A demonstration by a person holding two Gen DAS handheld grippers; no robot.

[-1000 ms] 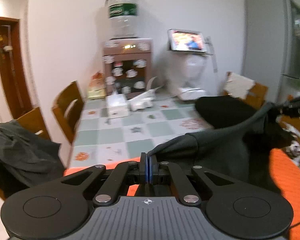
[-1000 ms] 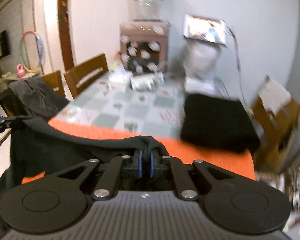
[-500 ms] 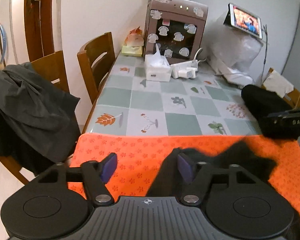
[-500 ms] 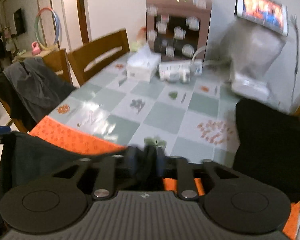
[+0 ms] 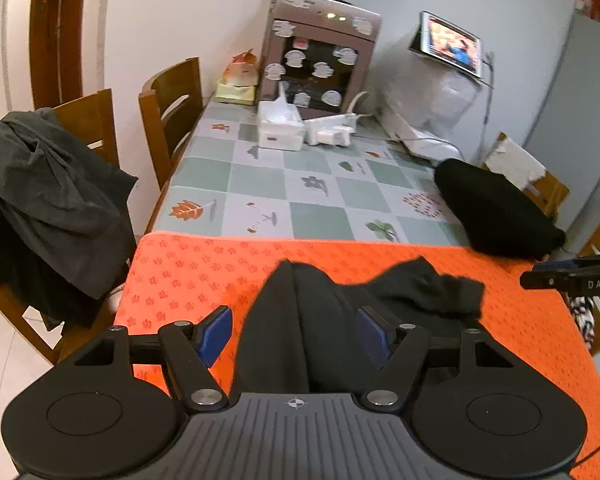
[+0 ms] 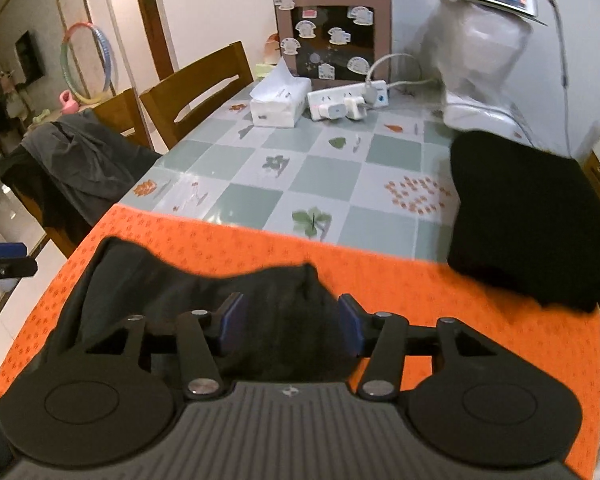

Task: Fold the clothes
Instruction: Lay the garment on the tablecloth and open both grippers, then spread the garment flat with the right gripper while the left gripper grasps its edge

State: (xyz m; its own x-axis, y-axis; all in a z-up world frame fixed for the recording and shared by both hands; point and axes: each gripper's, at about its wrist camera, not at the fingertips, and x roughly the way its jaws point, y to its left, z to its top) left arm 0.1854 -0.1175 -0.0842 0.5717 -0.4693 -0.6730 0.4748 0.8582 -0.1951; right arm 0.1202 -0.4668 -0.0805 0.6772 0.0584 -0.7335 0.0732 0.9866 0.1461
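Where rumpled, soft dark garment point(image 5: 300, 320)

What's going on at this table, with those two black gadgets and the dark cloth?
A person is folding clothes with a hand-held pair of tongs in each hand. Both the left tongs and the right tongs are open, hovering over a dark garment lying rumpled on the orange mat. Neither grips it now. A folded black garment sits at the mat's far right corner, and a grey garment hangs over a wooden chair beside the table.
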